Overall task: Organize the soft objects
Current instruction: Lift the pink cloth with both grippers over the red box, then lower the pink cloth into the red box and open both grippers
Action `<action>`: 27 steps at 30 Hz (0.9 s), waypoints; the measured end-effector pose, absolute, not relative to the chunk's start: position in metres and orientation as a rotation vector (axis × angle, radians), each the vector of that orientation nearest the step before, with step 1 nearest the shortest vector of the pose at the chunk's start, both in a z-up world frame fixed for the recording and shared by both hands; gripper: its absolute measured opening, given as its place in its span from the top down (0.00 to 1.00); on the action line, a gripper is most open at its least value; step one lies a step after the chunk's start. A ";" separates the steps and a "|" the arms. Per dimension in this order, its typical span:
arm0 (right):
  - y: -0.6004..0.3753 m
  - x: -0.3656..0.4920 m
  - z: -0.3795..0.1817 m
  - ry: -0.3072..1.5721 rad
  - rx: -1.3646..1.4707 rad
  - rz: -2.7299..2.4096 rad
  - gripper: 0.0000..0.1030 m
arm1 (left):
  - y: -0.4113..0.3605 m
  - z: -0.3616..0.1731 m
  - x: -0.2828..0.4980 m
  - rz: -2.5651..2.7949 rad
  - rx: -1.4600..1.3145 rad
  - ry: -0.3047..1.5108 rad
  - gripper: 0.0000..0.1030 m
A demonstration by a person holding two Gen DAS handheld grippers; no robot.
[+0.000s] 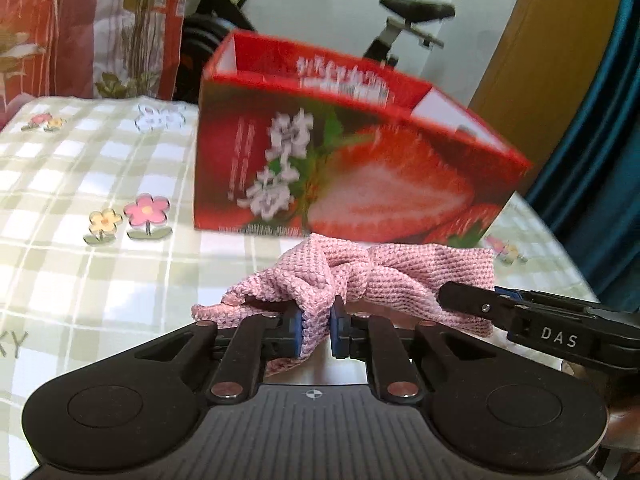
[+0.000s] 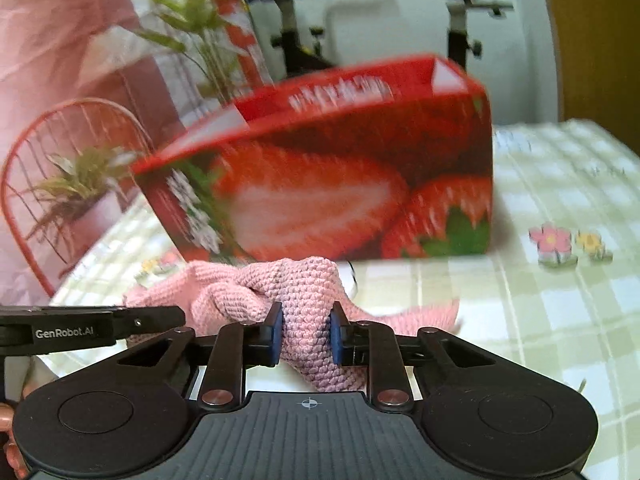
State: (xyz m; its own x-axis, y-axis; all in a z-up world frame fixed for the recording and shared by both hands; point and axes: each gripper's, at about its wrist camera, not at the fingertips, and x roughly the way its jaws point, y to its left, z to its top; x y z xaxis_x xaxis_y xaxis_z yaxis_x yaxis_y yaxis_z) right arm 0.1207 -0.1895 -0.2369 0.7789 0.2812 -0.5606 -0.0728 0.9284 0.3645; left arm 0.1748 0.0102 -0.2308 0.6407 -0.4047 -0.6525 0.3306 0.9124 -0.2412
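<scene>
A pink knitted cloth [image 1: 360, 280] lies bunched on the checked tablecloth [image 1: 100, 272], just in front of a red strawberry box [image 1: 340, 160] with an open top. The left gripper [image 1: 316, 326] pinches a fold of the cloth between its blue pads [image 1: 296, 330], jaws nearly together with only the fabric between them. The right gripper [image 2: 306, 334] grips another bunched fold of the same cloth between its own blue pads [image 2: 276, 336], jaws narrow around the thicker wad. Each gripper's black finger shows at the edge of the other's view, so the two hold the cloth side by side. Flower prints [image 1: 132, 216] dot the tablecloth. Behind the box stand an exercise bike [image 1: 400, 20] and a flowered curtain [image 1: 100, 28].
</scene>
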 end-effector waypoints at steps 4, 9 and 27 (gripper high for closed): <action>-0.192 0.113 -0.202 0.536 0.311 0.220 0.80 | 0.018 -0.202 0.170 -0.427 -0.117 0.670 0.87; -0.204 0.117 -0.156 0.403 0.285 0.225 0.80 | 0.018 -0.158 0.177 -0.447 -0.098 0.537 0.87; -0.211 0.260 -0.157 0.499 0.116 0.088 0.80 | -0.019 -0.151 0.296 -0.409 -0.054 0.582 0.84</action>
